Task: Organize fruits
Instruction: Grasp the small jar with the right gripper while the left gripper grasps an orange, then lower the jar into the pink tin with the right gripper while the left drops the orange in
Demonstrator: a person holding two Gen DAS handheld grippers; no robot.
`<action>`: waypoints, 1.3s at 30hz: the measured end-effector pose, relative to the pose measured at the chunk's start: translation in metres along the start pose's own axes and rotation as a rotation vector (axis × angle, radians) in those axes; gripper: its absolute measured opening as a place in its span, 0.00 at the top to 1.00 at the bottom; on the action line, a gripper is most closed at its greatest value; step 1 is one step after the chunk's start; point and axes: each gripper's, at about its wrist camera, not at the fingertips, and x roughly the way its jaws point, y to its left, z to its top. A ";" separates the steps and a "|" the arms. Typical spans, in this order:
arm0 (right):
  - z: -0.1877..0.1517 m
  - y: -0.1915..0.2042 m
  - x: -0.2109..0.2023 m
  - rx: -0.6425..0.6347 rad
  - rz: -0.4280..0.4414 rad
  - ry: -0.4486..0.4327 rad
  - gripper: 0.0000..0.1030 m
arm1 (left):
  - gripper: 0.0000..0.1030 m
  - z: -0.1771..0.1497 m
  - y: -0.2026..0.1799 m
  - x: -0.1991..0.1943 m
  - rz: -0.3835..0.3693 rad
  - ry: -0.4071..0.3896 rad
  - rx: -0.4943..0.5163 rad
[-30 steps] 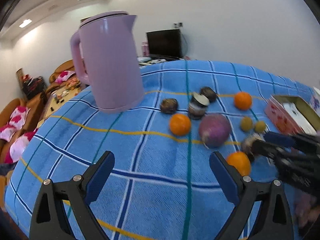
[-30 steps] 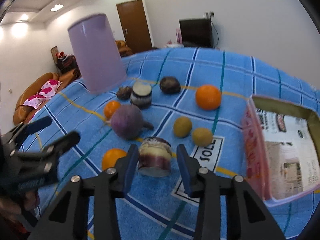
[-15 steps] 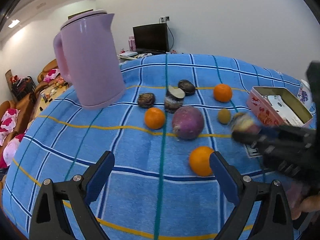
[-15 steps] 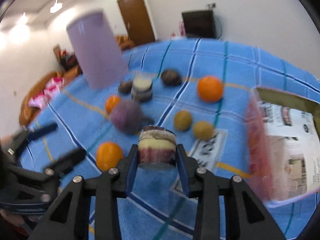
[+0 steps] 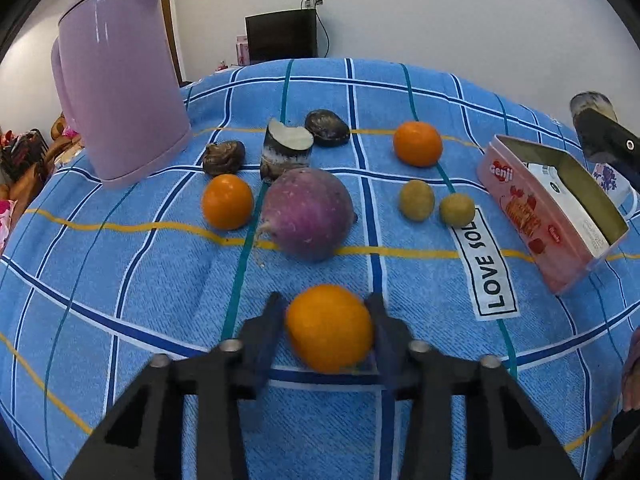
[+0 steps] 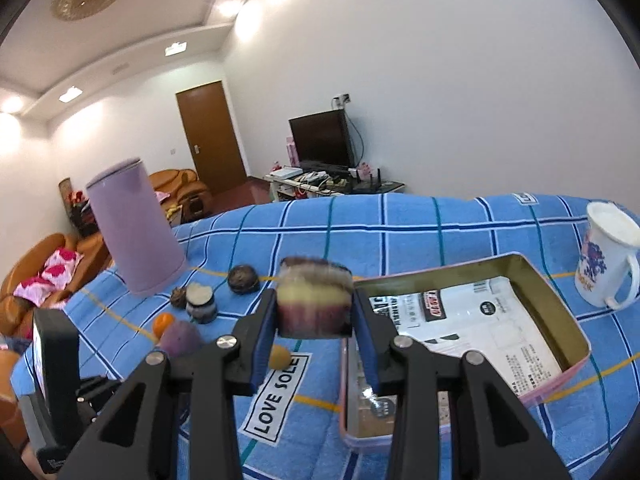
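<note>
An orange (image 5: 329, 330) lies on the blue checked cloth between the fingers of my left gripper (image 5: 326, 302), whose jaws are closing and whose pads touch both its sides. My right gripper (image 6: 314, 306) is shut on a cut purple and yellow chunk (image 6: 314, 296), held in the air at the near left corner of the open pink tin box (image 6: 560, 308). The left wrist view shows that chunk (image 5: 591, 101) high at the right edge, above the tin (image 5: 520, 188).
On the cloth lie two more oranges (image 5: 227, 201) (image 5: 417, 143), a round purple root (image 5: 308, 214), two small yellow-green fruits (image 5: 416, 200) (image 5: 457, 209), a cut dark piece (image 5: 286, 152) and two dark lumps. A lilac kettle (image 5: 120, 76) stands far left, a white mug (image 6: 606, 256) behind the tin.
My left gripper came forward and down to the near orange, and its wide jaws closed in on it. My right gripper shut on the chunk and lifted it toward the tin.
</note>
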 end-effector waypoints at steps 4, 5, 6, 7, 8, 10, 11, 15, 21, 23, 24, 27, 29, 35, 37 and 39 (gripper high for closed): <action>0.006 -0.011 -0.008 0.008 -0.022 -0.022 0.61 | 0.62 -0.001 0.001 0.005 -0.037 -0.045 -0.001; 0.006 -0.013 -0.011 0.006 -0.036 -0.034 0.61 | 0.62 0.001 -0.001 0.004 -0.048 -0.077 0.008; 0.008 -0.019 -0.015 0.006 -0.063 -0.050 0.61 | 0.62 0.002 -0.004 0.003 -0.055 -0.097 0.013; 0.008 -0.024 -0.017 0.011 -0.078 -0.059 0.61 | 0.62 0.005 -0.005 0.003 -0.063 -0.115 0.015; 0.009 -0.033 -0.017 0.031 -0.082 -0.061 0.61 | 0.62 0.008 -0.006 0.004 -0.077 -0.135 0.014; 0.009 -0.046 -0.015 0.084 -0.044 -0.043 0.61 | 0.62 0.015 -0.010 0.003 -0.100 -0.156 0.006; 0.009 -0.053 -0.014 0.111 -0.026 -0.033 0.61 | 0.62 0.019 -0.013 0.002 -0.117 -0.167 0.009; 0.010 -0.074 -0.011 0.160 -0.040 -0.008 0.61 | 0.62 0.038 -0.038 -0.003 -0.184 -0.210 0.064; 0.005 -0.119 -0.008 0.234 -0.085 0.044 0.61 | 0.62 0.064 -0.096 -0.010 -0.256 -0.245 0.148; 0.002 -0.128 -0.007 0.226 -0.113 0.067 0.61 | 0.62 0.067 -0.118 -0.007 -0.277 -0.235 0.166; 0.000 -0.134 -0.003 0.220 -0.135 0.088 0.61 | 0.62 0.070 -0.131 -0.001 -0.289 -0.222 0.173; -0.005 -0.147 0.008 0.257 -0.130 0.141 0.61 | 0.62 0.070 -0.163 0.014 -0.294 -0.176 0.199; -0.006 -0.150 0.010 0.275 -0.130 0.153 0.61 | 0.62 0.070 -0.178 0.026 -0.291 -0.141 0.206; -0.004 -0.146 0.011 0.254 -0.150 0.161 0.61 | 0.62 0.066 -0.201 0.047 -0.269 -0.087 0.204; -0.005 -0.145 0.012 0.257 -0.146 0.166 0.61 | 0.62 0.064 -0.203 0.052 -0.261 -0.080 0.212; -0.004 -0.148 0.020 0.251 -0.148 0.167 0.59 | 0.62 0.065 -0.207 0.053 -0.238 -0.098 0.229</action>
